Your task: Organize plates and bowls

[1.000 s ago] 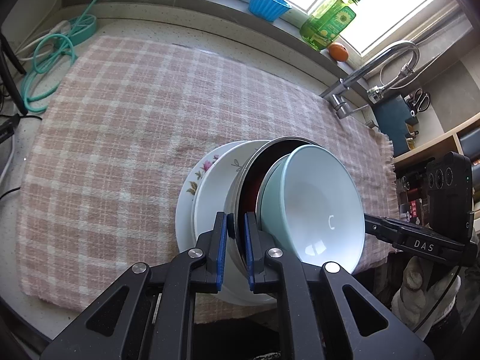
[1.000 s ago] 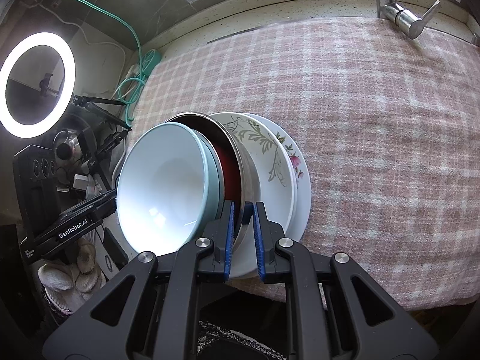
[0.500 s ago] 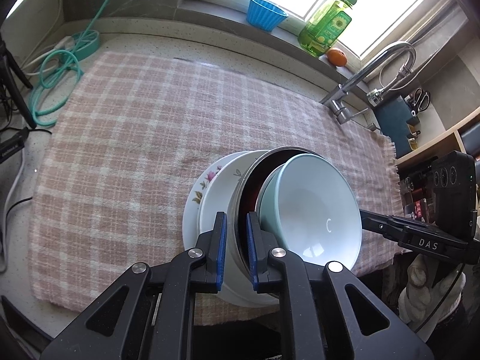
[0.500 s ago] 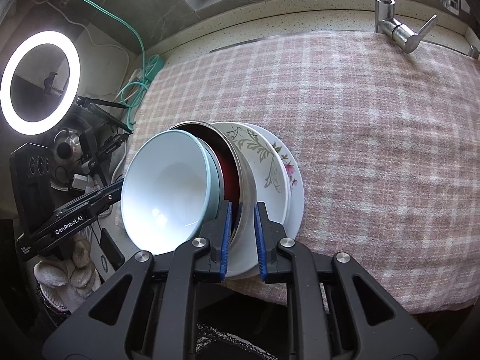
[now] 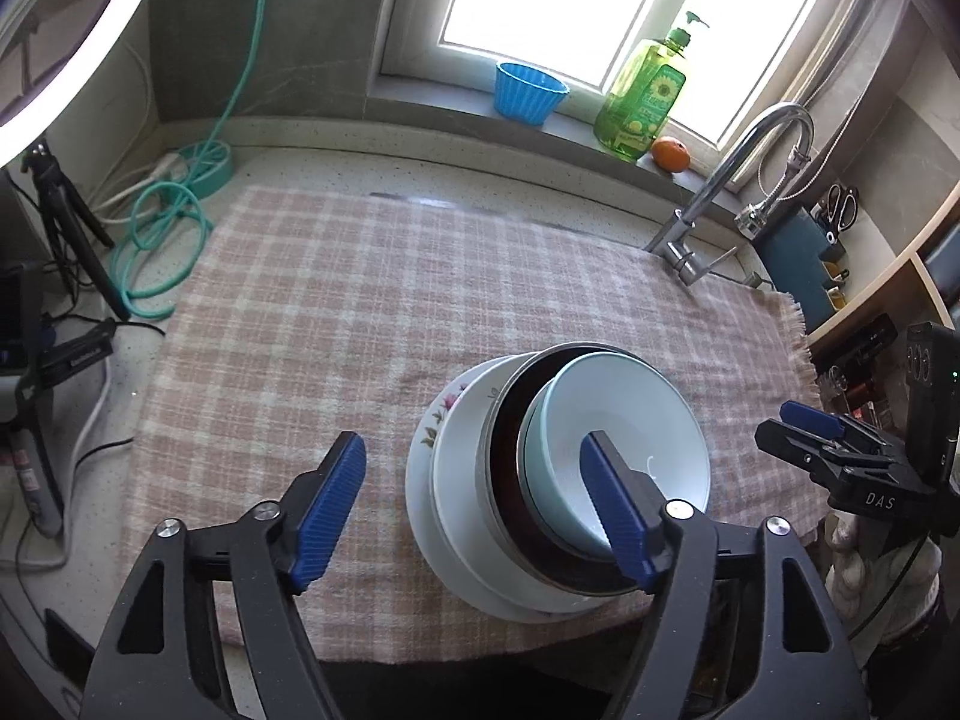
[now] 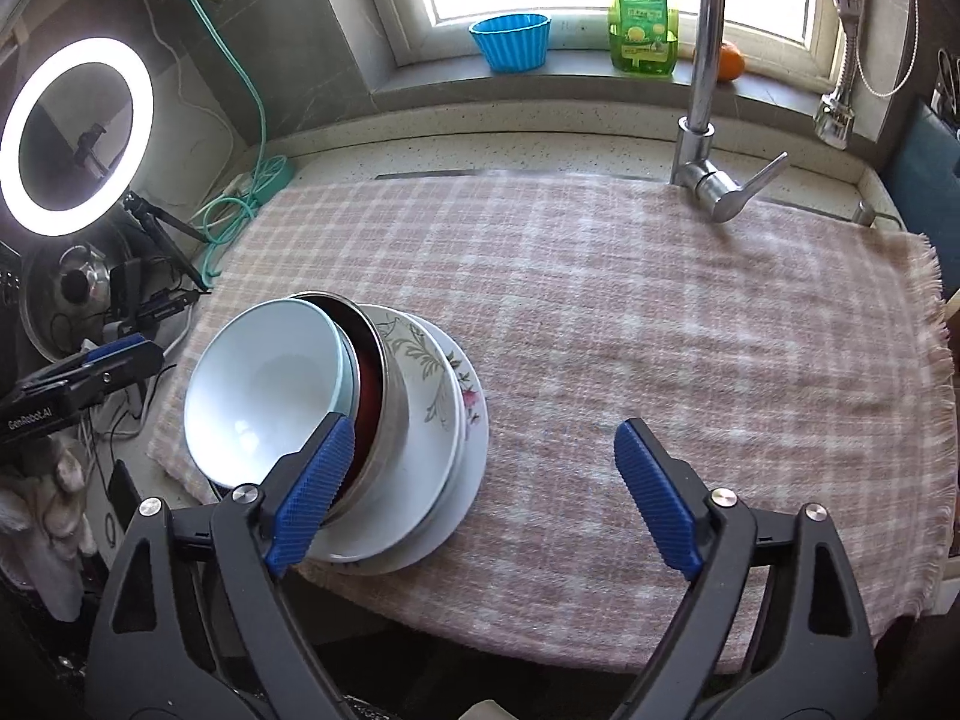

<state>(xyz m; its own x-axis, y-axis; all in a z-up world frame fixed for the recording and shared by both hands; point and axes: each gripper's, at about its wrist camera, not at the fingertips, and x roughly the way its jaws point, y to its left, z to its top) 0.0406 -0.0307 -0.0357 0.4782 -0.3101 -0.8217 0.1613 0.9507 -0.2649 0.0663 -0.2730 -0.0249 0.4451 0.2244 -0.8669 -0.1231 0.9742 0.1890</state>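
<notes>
Pale blue bowl (image 5: 624, 444) inside steel bowl (image 5: 510, 516), on floral plates (image 6: 432, 360)

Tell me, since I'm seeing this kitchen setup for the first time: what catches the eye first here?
The nested stack of dishes at the near edge of the pink checked cloth: a pale blue bowl inside a steel bowl, on a floral plate. Both grippers, left gripper and right gripper, hang above it, jaws opening, gripping nothing. Behind, a bright ring light glows at the left, and a green soap bottle stands on the sill.
</notes>
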